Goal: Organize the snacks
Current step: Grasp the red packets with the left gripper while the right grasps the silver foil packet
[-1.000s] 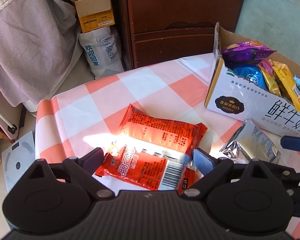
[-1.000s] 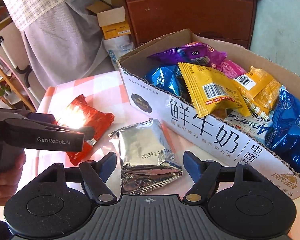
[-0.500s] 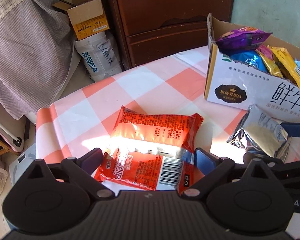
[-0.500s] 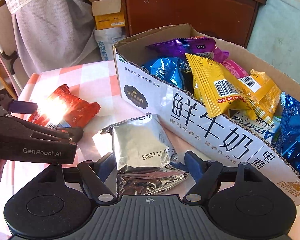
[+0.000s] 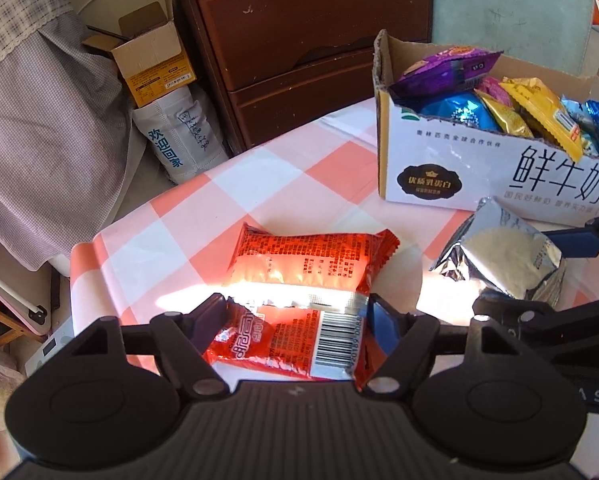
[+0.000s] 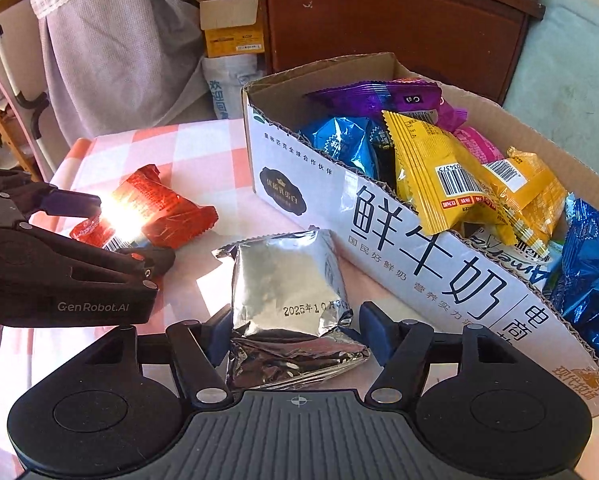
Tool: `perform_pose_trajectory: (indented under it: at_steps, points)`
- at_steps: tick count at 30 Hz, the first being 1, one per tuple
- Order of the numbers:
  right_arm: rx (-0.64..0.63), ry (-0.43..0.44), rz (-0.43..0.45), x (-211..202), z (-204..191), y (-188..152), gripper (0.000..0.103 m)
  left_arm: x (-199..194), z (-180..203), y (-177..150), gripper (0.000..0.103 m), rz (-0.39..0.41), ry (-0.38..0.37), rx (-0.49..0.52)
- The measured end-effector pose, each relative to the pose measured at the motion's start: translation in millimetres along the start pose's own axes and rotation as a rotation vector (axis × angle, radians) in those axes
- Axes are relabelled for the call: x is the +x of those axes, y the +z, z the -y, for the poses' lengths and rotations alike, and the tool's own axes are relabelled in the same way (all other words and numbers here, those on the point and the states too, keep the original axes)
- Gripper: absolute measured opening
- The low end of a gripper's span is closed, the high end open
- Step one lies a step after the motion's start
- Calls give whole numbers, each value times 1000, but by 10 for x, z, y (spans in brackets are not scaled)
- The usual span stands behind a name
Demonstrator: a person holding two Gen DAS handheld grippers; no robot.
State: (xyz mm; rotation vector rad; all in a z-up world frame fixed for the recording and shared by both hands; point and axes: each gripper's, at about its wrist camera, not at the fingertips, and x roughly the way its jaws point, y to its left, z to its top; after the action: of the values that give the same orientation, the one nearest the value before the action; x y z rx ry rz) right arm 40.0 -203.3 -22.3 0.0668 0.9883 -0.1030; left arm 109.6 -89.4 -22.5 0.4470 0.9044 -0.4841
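Observation:
A red snack packet [image 5: 299, 276] lies on the checked tablecloth. My left gripper [image 5: 297, 316] has its fingers around the packet's near end, one at each side edge. The packet also shows in the right wrist view [image 6: 151, 210], with the left gripper [image 6: 111, 228] on it. A silver foil packet [image 6: 287, 296] lies beside the cardboard box [image 6: 399, 248]. My right gripper [image 6: 291, 330] straddles its near end, fingers at both sides. The foil packet [image 5: 507, 256] and the right gripper's finger [image 5: 575, 238] show in the left wrist view. The box [image 5: 479, 168] holds several coloured snack bags.
A dark wooden dresser [image 5: 307, 28] stands behind the table. An open small carton [image 5: 151, 60] sits on a white bag [image 5: 179, 144] on the floor. A grey checked cloth [image 5: 31, 120] hangs at the left. The table edge [image 5: 83, 264] is close on the left.
Both grippers have moved forward over their packets and their fingers have narrowed onto the packet sides. The packets still lie on the table.

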Motion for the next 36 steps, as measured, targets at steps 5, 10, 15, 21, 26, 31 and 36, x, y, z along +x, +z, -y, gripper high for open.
perform_pose_trajectory:
  at_steps: [5,10,15,21,26,31,36]
  points:
    - [-7,3,-3,-37,10,3,57,-77,27,13,65,17,-9,12]
    - [-2,9,4,-85,47,-5,57,-171,26,22,51,38,-26,0]
    - [2,13,16,-154,83,-7,57,-230,-58,26,48,47,-69,-27]
    - [10,11,12,-176,133,-12,57,-252,-267,53,78,77,-93,-63]
    - [23,22,9,-174,134,2,57,-112,-364,76,91,49,-129,-86]
    - [21,24,3,-153,128,6,57,22,-254,98,97,35,-94,-48]
    - [26,23,-3,-146,143,-6,57,142,-81,93,98,3,-72,13]
